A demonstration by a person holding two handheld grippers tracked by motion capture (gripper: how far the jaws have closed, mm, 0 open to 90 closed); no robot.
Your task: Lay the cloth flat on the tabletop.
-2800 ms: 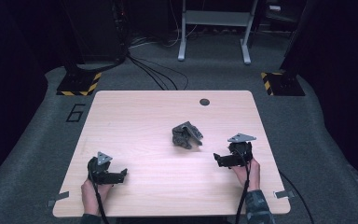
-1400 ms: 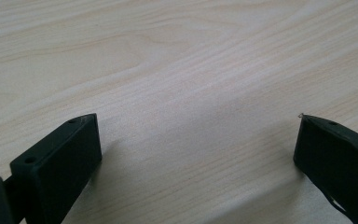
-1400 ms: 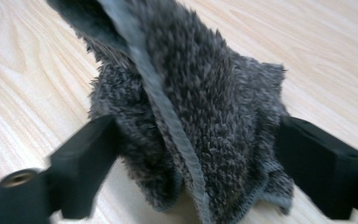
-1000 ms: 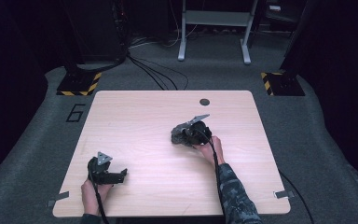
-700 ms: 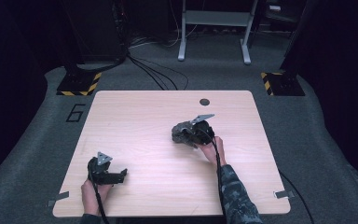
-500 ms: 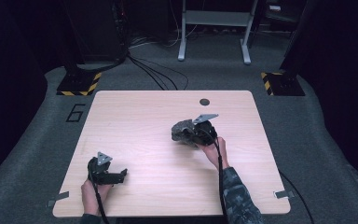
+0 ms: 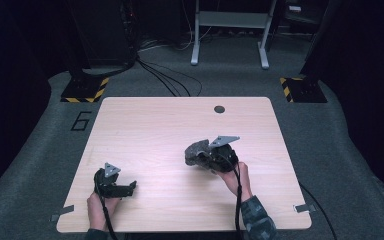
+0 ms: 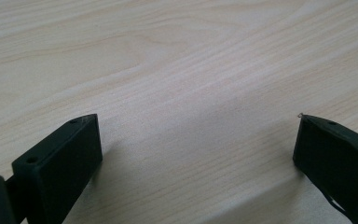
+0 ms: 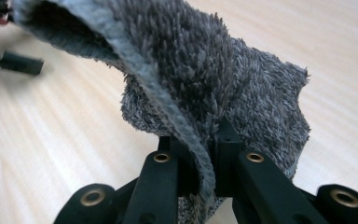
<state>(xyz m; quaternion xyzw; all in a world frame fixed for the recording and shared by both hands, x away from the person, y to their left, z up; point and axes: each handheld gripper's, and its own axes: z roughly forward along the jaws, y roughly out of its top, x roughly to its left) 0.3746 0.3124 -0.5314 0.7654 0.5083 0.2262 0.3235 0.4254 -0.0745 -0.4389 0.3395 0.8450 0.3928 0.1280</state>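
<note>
On the wooden table, the left gripper rests near the front edge, its jaws spread wide over bare wood. Farther in, right of the table's middle, the right gripper pinches the edge of a grey fluffy cloth, which is crumpled there.
</note>
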